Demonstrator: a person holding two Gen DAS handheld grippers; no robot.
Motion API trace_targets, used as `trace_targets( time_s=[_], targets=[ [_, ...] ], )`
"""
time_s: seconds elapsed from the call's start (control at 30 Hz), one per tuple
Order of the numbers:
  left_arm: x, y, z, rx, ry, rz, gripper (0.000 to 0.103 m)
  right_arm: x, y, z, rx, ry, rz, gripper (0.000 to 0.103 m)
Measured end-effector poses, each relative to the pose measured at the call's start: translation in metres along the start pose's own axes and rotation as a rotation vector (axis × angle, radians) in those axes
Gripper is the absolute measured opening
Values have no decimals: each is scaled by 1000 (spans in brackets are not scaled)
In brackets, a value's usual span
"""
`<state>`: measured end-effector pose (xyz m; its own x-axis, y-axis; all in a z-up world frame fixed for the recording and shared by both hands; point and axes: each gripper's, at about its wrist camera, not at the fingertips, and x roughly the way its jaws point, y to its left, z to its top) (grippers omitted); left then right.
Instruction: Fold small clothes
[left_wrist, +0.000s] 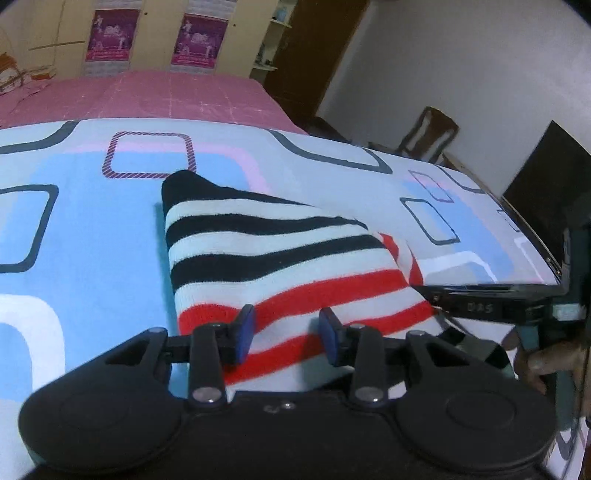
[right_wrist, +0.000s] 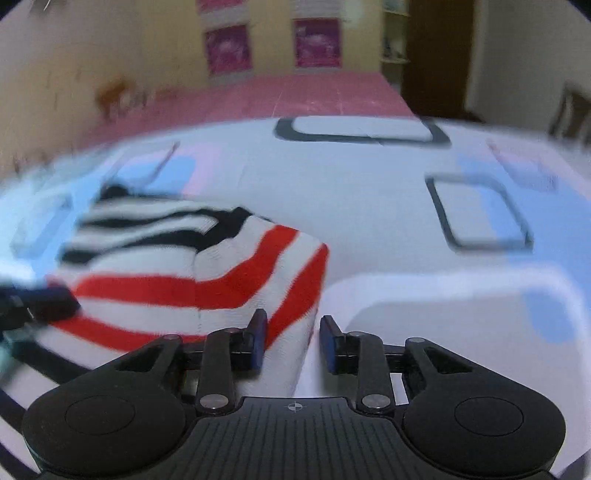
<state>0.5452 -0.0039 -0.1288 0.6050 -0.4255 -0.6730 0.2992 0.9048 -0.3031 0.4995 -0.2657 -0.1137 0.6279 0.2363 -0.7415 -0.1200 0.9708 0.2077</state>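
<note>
A small knitted garment (left_wrist: 266, 251), white with black and red stripes, lies folded on a blue and white patterned sheet (left_wrist: 92, 229). My left gripper (left_wrist: 288, 332) hovers over its near red-striped end, jaws apart, the cloth running flat beneath the pads. The right gripper (left_wrist: 480, 306) shows at the garment's right edge, with a hand (left_wrist: 543, 365) behind it. In the blurred right wrist view the garment (right_wrist: 207, 284) fills the left half. Its near right corner reaches between the fingers of my right gripper (right_wrist: 293, 341), which stands open with a gap at the right pad. The left gripper (right_wrist: 26, 306) shows at the left edge.
Beyond the sheet (right_wrist: 369, 206) lies a pink bed cover (left_wrist: 184, 96), with cupboards and posters behind it. A wooden chair (left_wrist: 428, 136) and a dark panel (left_wrist: 546, 177) stand off the sheet's right edge. Bare sheet stretches left and right of the garment.
</note>
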Motion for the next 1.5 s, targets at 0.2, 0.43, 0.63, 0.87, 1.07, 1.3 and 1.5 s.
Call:
trace_targets(
  time_s=[0.2, 0.43, 0.63, 0.87, 1.07, 1.3, 1.5],
  targets=[
    [-30, -9, -4, 49, -50, -7, 35, -45, 1, -3, -12, -89, 30, 30],
    [-94, -35, -52, 75, -95, -44, 29, -115, 29, -42, -141, -116, 184, 29],
    [-87, -45, -84, 60, -10, -11, 29, -105, 49, -81, -233, -22, 135, 18],
    [-85, -45, -97, 23, -1, 20, 27, -97, 49, -107, -264, 26, 48, 11],
    [-87, -49, -104, 36, 2, 45, 27, -97, 46, -108, -270, 32, 38, 11],
    [-107, -57, -89, 48, -43, 69, 32, -122, 42, -89, -201, -48, 80, 12],
    [-92, -68, -34, 109, -122, 138, 47, -111, 54, -40, -163, -140, 126, 11]
  ],
)
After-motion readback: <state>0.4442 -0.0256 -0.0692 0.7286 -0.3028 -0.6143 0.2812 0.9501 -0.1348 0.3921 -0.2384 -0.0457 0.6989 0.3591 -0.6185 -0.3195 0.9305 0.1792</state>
